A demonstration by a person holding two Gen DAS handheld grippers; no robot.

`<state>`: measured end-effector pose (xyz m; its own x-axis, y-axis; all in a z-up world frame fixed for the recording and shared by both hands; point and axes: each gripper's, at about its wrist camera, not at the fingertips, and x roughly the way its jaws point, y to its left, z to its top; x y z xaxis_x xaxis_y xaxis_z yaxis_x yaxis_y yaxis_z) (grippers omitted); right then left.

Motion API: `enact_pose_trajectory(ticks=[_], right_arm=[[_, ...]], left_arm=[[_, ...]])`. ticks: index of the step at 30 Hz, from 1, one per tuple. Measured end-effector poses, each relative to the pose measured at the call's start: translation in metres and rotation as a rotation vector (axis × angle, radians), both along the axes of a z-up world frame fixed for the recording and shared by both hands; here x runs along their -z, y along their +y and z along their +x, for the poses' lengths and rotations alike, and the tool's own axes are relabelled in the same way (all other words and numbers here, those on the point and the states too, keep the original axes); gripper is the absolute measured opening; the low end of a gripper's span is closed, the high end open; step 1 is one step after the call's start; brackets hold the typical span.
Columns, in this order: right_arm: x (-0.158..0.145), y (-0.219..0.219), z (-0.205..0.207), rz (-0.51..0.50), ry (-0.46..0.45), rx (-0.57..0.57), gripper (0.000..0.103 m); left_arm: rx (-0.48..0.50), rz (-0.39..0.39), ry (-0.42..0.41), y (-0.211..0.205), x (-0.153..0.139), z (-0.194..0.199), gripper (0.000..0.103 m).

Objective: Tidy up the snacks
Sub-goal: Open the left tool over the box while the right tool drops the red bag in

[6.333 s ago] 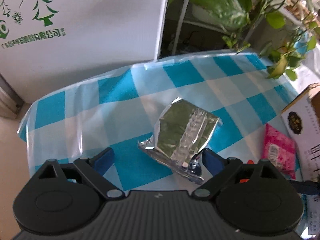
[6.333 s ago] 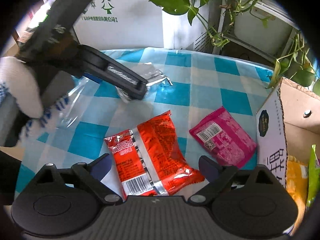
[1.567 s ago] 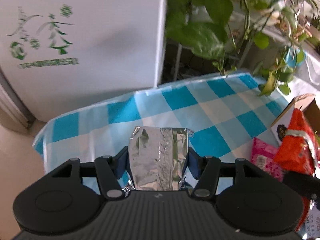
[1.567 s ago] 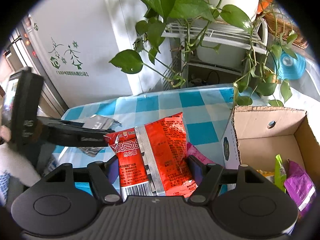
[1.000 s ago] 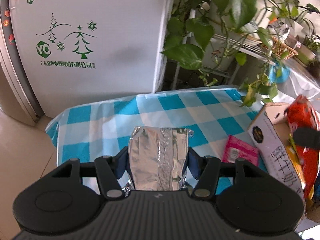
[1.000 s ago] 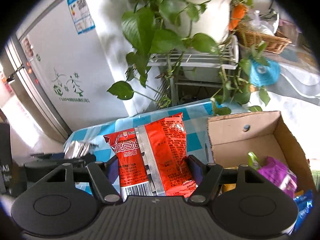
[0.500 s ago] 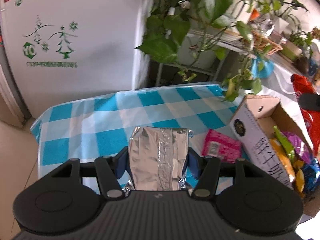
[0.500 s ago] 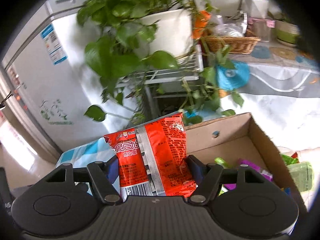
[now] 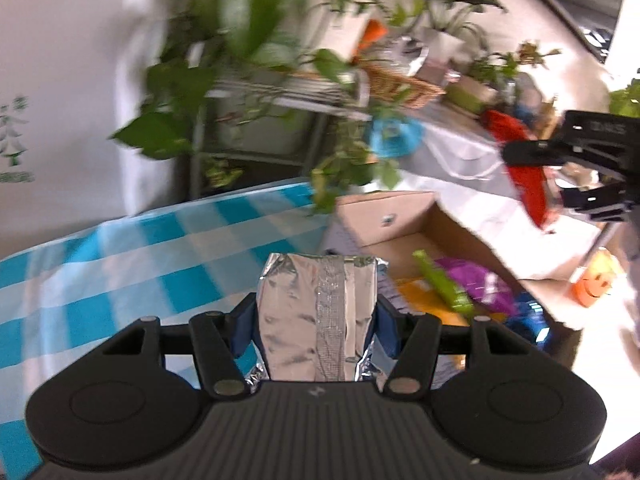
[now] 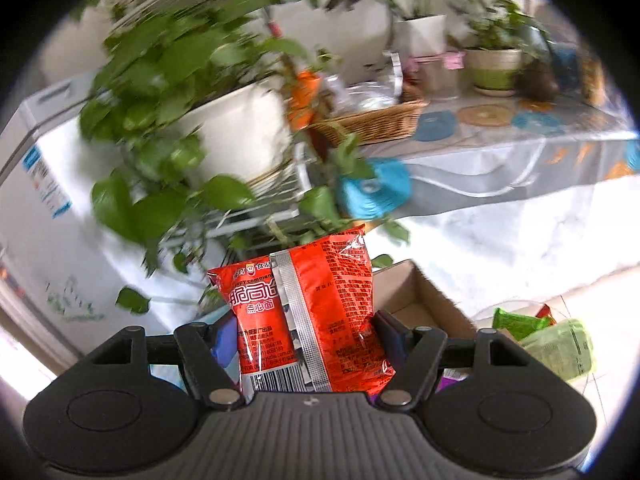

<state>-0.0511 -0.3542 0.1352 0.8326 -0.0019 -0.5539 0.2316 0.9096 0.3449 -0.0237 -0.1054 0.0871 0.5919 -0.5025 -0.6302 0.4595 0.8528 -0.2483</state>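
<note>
My left gripper (image 9: pixel 316 320) is shut on a silver foil snack packet (image 9: pixel 318 316) and holds it in the air at the near left edge of the open cardboard box (image 9: pixel 404 216). The box holds several snack bags, green, purple, orange and blue. My right gripper (image 10: pixel 306 336) is shut on a red snack packet (image 10: pixel 304 312), held high above the box (image 10: pixel 416 300); it also shows in the left wrist view (image 9: pixel 528 184), up at the right over the box.
The blue checked tablecloth (image 9: pixel 120 264) lies left of the box. Potted plants on a white rack (image 9: pixel 260 92) hang over the table's far edge. A white fridge (image 9: pixel 48 80) stands far left. A green bag (image 10: pixel 560 344) lies at the right.
Both grippers have swung right towards the box, each still holding its packet. The right gripper has risen, so the box sits lower in its view. The pink packet is out of view.
</note>
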Motion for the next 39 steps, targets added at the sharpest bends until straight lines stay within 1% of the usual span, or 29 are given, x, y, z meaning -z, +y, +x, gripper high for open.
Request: enact_pose_trajectory(ticks=[2,6,9,15,16,17,18,19,20,22,28,31,37,39], right_arm=[[0.000,-0.007,-0.001,0.010,-0.008,0.023,0.075],[0.003,-0.017,0.003,0.035,-0.002,0.026,0.075],[0.005,-0.022,0.006,0.052,0.005,0.017,0.075],[0.010,-0.029,0.010,0.078,0.022,0.034,0.075],[0.010,-0.030,0.009,0.080,0.018,0.041,0.076],[0.009,-0.031,0.008,0.084,0.009,0.048,0.077],[0.008,-0.032,0.007,0.090,0.002,0.052,0.081],[0.008,-0.032,0.006,0.095,-0.002,0.054,0.083],[0.007,-0.032,0.005,0.097,-0.006,0.054,0.085],[0.006,-0.032,0.005,0.089,-0.007,0.054,0.088],[0.004,-0.030,0.004,0.093,-0.017,0.041,0.089],[0.004,-0.027,0.005,0.097,-0.019,0.017,0.089],[0.004,-0.016,0.007,0.075,-0.012,-0.031,0.090],[0.005,-0.012,0.009,0.068,-0.008,-0.045,0.090]], left_arm=[[0.024,-0.019,-0.011,-0.012,-0.004,-0.003,0.059],[0.077,-0.048,-0.013,-0.038,-0.008,-0.006,0.059],[0.112,-0.062,0.005,-0.059,-0.007,-0.007,0.059],[0.179,-0.104,0.058,-0.098,0.000,-0.010,0.059],[0.187,-0.115,0.066,-0.102,0.002,-0.012,0.060],[0.193,-0.125,0.076,-0.105,0.003,-0.012,0.065],[0.195,-0.133,0.085,-0.108,0.004,-0.013,0.069],[0.189,-0.135,0.090,-0.110,0.003,-0.014,0.078],[0.182,-0.140,0.086,-0.110,0.002,-0.014,0.081],[0.181,-0.146,0.069,-0.107,-0.001,-0.017,0.081],[0.168,-0.116,0.041,-0.091,-0.010,-0.019,0.083],[0.152,-0.100,0.029,-0.077,-0.013,-0.017,0.083],[0.112,-0.010,-0.009,-0.036,-0.015,-0.012,0.087],[0.086,0.026,-0.007,-0.020,-0.014,-0.007,0.087]])
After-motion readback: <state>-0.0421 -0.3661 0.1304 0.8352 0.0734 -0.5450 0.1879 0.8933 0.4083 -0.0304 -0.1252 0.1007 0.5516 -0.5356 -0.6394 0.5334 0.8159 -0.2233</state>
